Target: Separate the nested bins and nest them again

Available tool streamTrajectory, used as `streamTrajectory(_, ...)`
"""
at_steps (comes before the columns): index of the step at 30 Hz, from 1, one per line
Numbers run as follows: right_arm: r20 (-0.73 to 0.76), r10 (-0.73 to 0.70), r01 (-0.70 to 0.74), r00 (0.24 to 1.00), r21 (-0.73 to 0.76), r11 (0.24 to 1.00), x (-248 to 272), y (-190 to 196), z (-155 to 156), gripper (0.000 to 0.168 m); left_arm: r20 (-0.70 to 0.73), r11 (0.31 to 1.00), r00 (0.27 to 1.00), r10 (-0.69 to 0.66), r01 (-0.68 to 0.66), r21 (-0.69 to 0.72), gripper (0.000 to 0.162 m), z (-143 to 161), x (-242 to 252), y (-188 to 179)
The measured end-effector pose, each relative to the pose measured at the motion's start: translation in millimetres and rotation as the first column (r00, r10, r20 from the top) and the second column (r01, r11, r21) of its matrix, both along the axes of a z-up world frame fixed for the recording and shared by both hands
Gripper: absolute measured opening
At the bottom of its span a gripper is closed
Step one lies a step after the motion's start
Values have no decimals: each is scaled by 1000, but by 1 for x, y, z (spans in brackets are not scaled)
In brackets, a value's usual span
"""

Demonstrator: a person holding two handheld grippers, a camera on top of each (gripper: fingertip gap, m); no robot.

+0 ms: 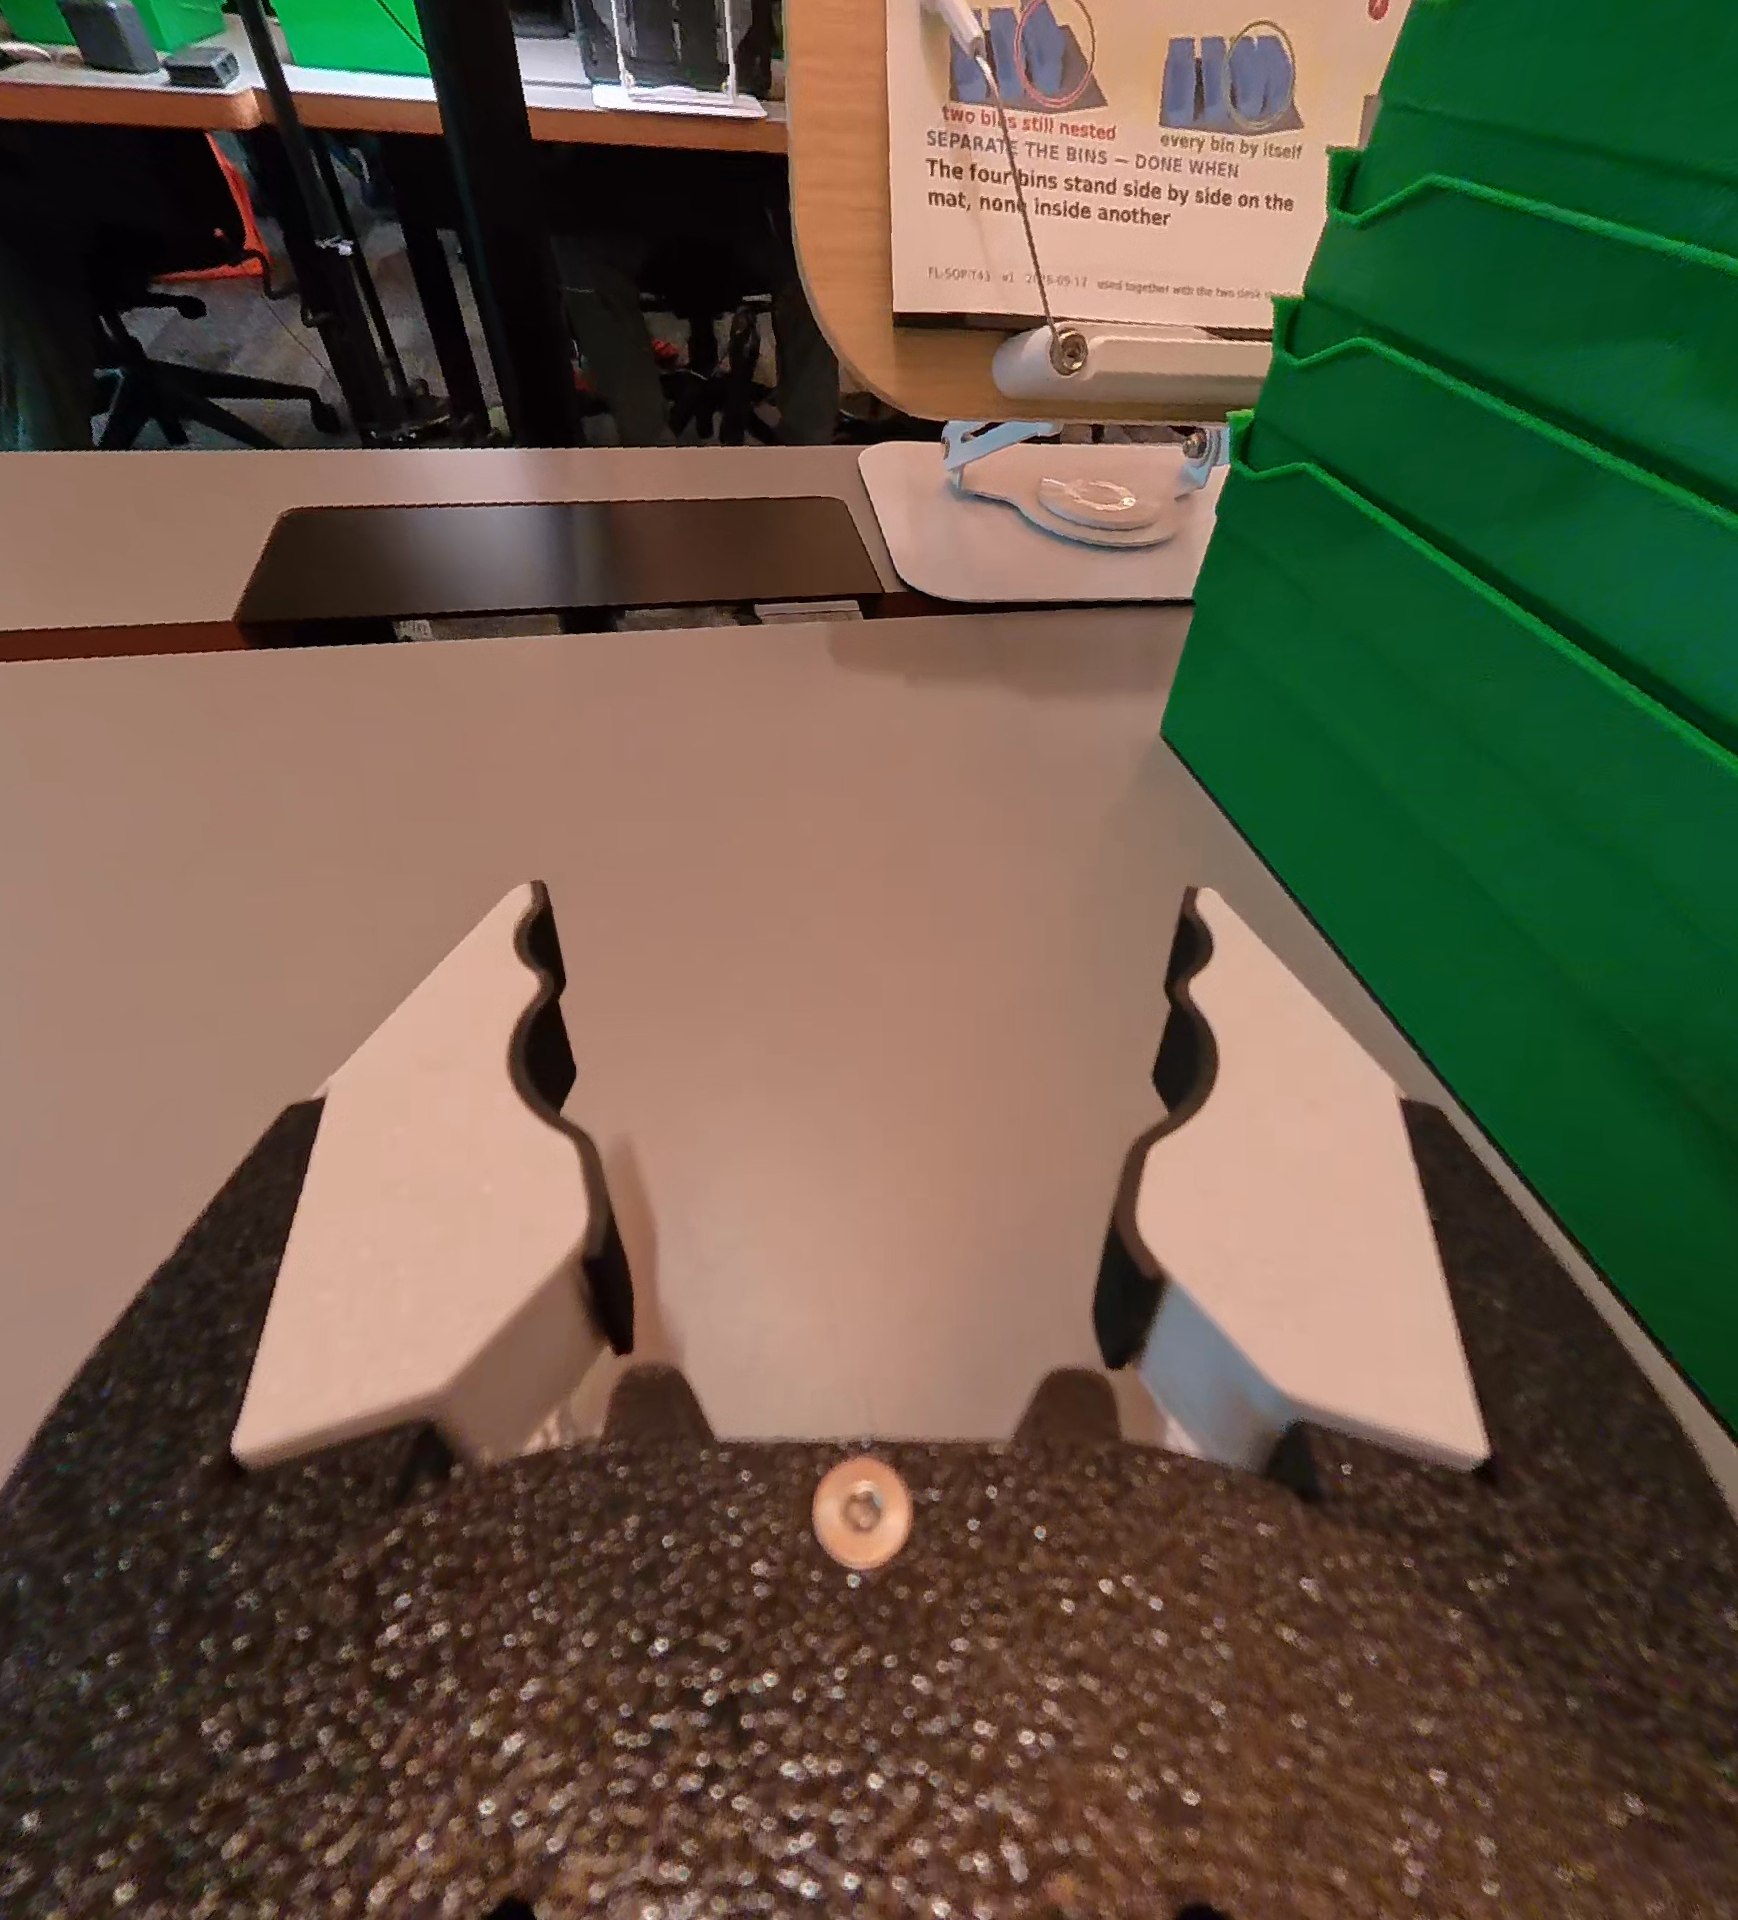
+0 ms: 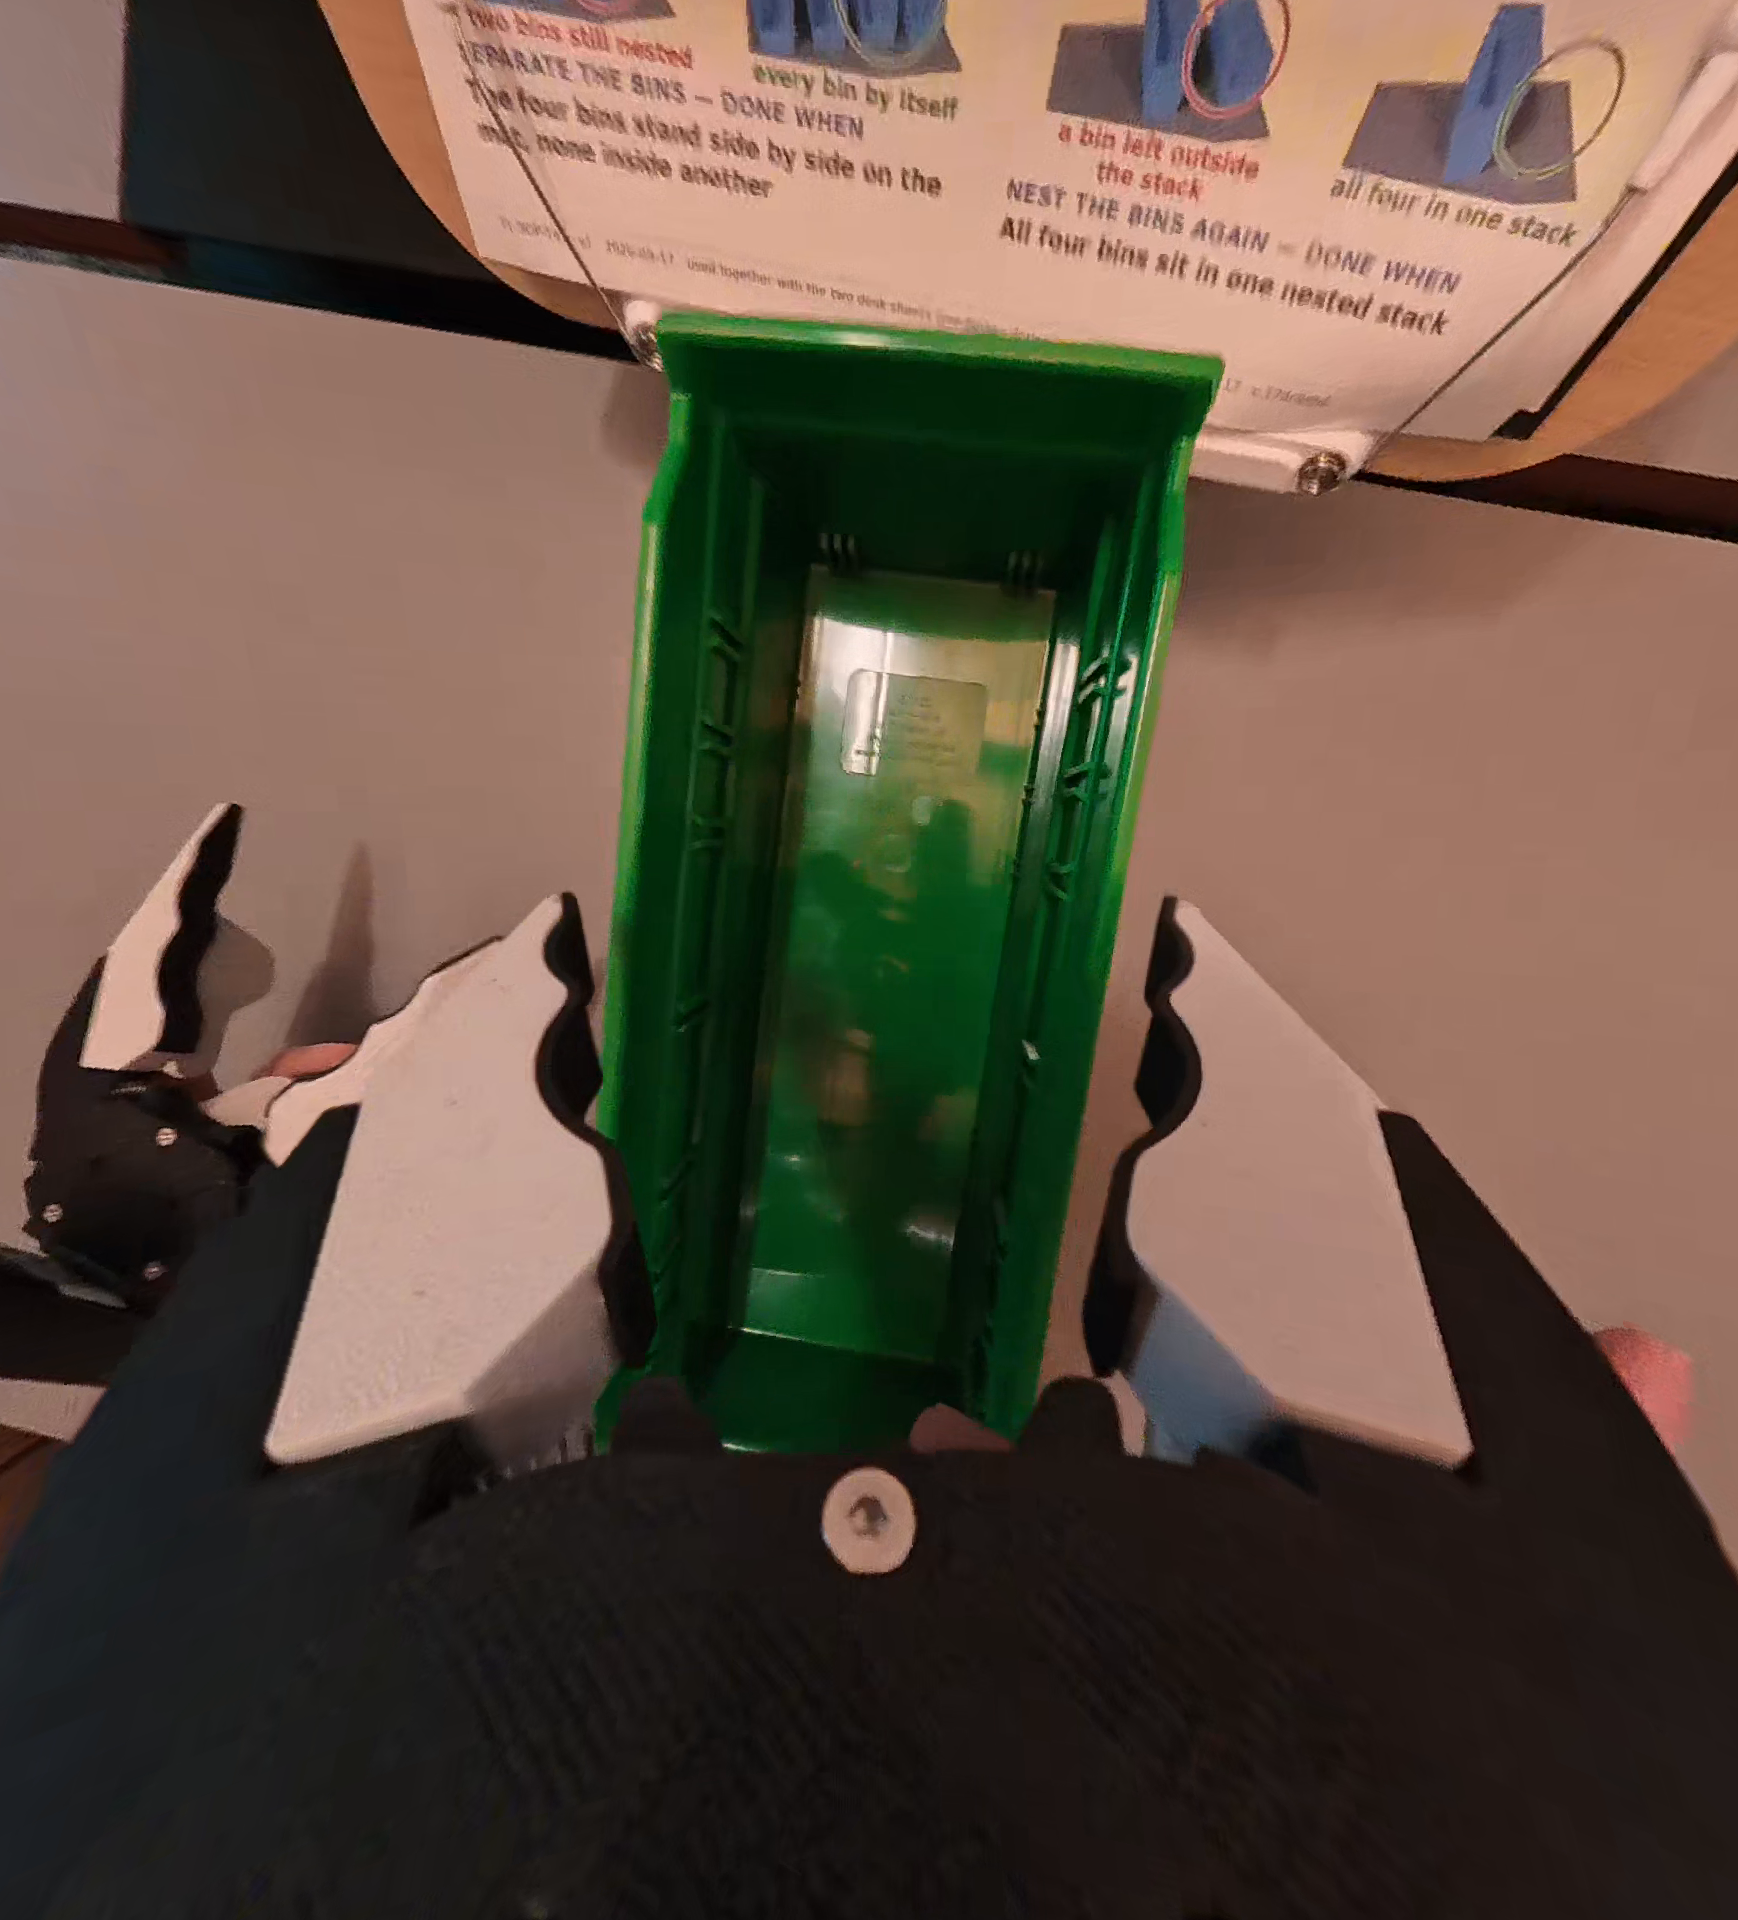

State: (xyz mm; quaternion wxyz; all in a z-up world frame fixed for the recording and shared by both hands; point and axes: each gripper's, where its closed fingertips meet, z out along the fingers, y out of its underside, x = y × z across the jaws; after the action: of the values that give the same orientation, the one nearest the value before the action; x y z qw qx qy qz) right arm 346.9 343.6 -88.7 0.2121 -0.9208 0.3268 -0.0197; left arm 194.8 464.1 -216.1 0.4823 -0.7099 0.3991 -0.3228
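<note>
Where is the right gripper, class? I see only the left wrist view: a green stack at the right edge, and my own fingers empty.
Observer: The right gripper is at the near end of the green bins, one finger on each side.
Operator: Is it gripping them?
Observer: No. Its jaws stand open, with a gap at the right-hand wall.
Operator: Is anything inside them?
Observer: Nothing loose. Only a pale label shows on the inner floor.
</note>
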Motion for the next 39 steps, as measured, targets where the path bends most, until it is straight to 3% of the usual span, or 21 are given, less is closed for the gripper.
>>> streamTrajectory(8,14,21,-20,1000,-65,998,-9,2,-34,127,-10,1000,1000,-11,11,8,114,-1,1,-4)
streamTrajectory(17,-45,13,-19,999,-126,992,-14,-6,-52,132,-12,1000,1000,-13,13,-13,114,-5,2,-4)
streamTrajectory(29,-67,88,-100,994,-199,975,-21,-13,-52,131,-20,999,999,-25,24,-29,113,-8,4,-7)
streamTrajectory(39,-93,89,-108,992,-227,968,-22,-15,-49,116,-16,997,999,-40,39,-64,113,-12,6,-9)
